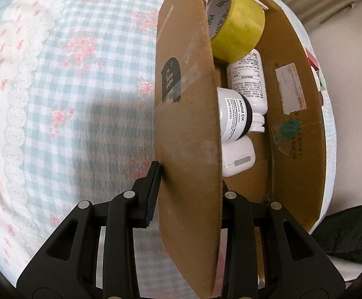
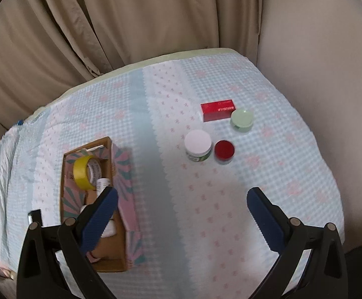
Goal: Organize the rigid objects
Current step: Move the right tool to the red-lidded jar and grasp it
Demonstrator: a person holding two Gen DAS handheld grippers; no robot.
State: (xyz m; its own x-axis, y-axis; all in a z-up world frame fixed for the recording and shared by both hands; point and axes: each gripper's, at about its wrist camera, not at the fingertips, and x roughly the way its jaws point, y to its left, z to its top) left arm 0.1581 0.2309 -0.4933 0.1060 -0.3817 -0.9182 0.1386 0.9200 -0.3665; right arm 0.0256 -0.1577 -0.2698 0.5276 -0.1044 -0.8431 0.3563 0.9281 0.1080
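Left gripper (image 1: 188, 194) is clamped tight on the near flap of the cardboard box (image 1: 185, 114), one black finger (image 1: 153, 189) pressed flat against the outer face. Inside the box: a yellow tape roll (image 1: 238, 25) at the far end, then a white bottle (image 1: 250, 79) lying on its side, a white jar with a black band (image 1: 233, 114), and a small white case (image 1: 238, 157) nearest. Box sits on the checked bedspread (image 1: 68, 87). Over to the right gripper (image 2: 181, 199), jaws wide apart, nothing between them, hanging above the bed. Beyond it, well apart from the box: white-lidded jar (image 2: 197, 144), red round lid (image 2: 224, 149), pale green container (image 2: 242, 119), red box (image 2: 217, 111) just behind
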